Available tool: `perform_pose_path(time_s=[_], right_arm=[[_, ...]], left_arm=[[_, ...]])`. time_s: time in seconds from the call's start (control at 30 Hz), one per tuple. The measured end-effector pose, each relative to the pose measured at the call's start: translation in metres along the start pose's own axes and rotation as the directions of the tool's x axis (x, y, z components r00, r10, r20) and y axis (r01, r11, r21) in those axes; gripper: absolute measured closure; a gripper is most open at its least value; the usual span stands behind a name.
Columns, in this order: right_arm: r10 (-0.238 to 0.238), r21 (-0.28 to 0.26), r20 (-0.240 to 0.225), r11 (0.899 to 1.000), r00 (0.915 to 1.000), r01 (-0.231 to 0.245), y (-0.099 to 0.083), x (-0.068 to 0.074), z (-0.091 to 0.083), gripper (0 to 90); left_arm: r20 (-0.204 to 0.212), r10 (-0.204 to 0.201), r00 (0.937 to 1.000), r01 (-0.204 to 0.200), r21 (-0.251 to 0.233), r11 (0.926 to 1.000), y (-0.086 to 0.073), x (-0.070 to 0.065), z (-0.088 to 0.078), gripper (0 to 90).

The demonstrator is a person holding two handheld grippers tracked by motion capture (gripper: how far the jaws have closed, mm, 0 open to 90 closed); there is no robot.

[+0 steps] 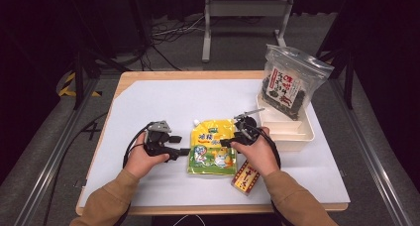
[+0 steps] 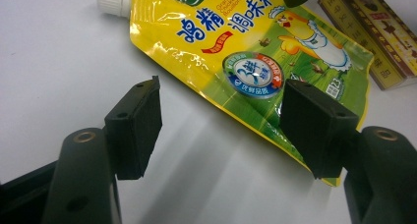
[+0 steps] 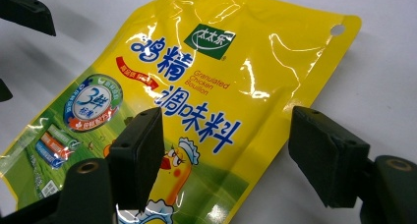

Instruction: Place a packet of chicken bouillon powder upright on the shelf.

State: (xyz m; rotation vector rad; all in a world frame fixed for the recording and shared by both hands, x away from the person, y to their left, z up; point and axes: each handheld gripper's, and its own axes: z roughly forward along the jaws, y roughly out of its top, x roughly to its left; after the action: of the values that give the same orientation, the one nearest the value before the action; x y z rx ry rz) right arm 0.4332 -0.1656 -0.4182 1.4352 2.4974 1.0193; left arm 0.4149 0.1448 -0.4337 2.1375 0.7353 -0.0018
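Note:
A yellow spouted pouch of chicken bouillon (image 1: 213,146) lies flat in the middle of the white table. My left gripper (image 1: 179,151) is at the pouch's left edge, open, and its far jaw stands over the lower corner (image 2: 275,116) in the left gripper view (image 2: 221,106). My right gripper (image 1: 227,142) is at the pouch's right edge, also open. In the right gripper view (image 3: 228,126) one jaw hangs over the printed front (image 3: 236,62) and the other is off its side. Neither gripper pinches the pouch.
A red and yellow box (image 1: 246,178) lies just right of the pouch, under the right wrist. A white tray (image 1: 297,132) stands at the right with a bag of dark dried seaweed (image 1: 289,82) leaning in it. The pouch's white cap (image 2: 112,0) points away.

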Motion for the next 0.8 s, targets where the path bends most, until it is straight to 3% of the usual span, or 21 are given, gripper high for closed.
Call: perform_pose_path(time_s=[0.27,0.43,0.63,0.8], right_arm=[[0.026,0.011,-0.005,1.0,0.9996,-0.026,-0.002,-0.006,0.003,29.9],[0.035,0.022,0.001,0.999,0.9994,-0.035,-0.003,-0.008,0.003,30.7],[0.042,0.028,-0.035,0.999,0.9985,-0.041,-0.003,-0.007,0.006,30.2],[0.046,0.028,-0.052,0.999,0.9976,-0.044,-0.002,-0.005,0.009,31.8]], left_arm=[[0.006,0.014,0.9999,-0.014,0.023,0.9996,-0.001,-0.003,0.007,33.3],[0.004,0.036,0.9993,-0.036,0.062,0.9975,-0.002,-0.006,0.014,34.2],[0.002,0.056,0.9984,-0.056,0.085,0.9948,-0.003,-0.008,0.02,35.6],[0.0,0.047,0.9989,-0.046,0.081,0.9957,-0.005,-0.008,0.022,36.1]])
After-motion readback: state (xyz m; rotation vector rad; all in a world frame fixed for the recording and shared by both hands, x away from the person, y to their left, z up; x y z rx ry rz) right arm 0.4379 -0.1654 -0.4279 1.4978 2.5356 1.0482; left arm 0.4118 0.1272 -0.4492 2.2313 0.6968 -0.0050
